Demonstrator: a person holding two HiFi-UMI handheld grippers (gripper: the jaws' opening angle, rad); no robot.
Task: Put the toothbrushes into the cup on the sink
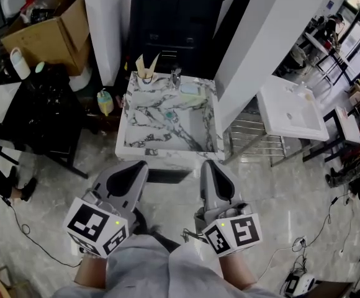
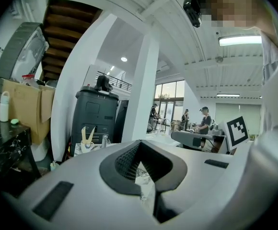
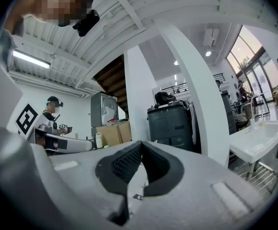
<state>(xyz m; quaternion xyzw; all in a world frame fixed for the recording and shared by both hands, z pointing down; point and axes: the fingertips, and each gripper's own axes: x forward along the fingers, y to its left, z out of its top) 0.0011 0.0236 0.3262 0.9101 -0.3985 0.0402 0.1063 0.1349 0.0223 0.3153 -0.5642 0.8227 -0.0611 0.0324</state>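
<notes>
Both grippers hang low in the frame, short of the sink [image 1: 125, 143], which sits at centre; the left gripper [image 1: 141, 164] is at lower left and the right gripper [image 1: 208, 164] at lower right, side by side and both pointing up-frame toward the sink's near edge. The left gripper view shows its jaws closed tip to tip with nothing between them; the right gripper view shows the same, jaws together and empty. The sink is a square, marble-patterned unit; the cup [image 1: 146, 74] stands on its far left corner, just left of the faucet [image 1: 175, 77]. Two pale flat pieces rise from the cup in a V; whether these are toothbrushes cannot be told at this size. A small teal item [image 1: 169, 113] lies in the basin near its middle, and a pale green item [image 1: 192, 90] rests on the far rim right of the faucet; neither can be identified. A yellow-green bottle [image 1: 105, 102] stands on the floor just left of the sink; a cardboard box [image 1: 51, 25] is at upper left; a white basin [image 1: 290, 112] on a frame is at right, well apart from the sink.
</notes>
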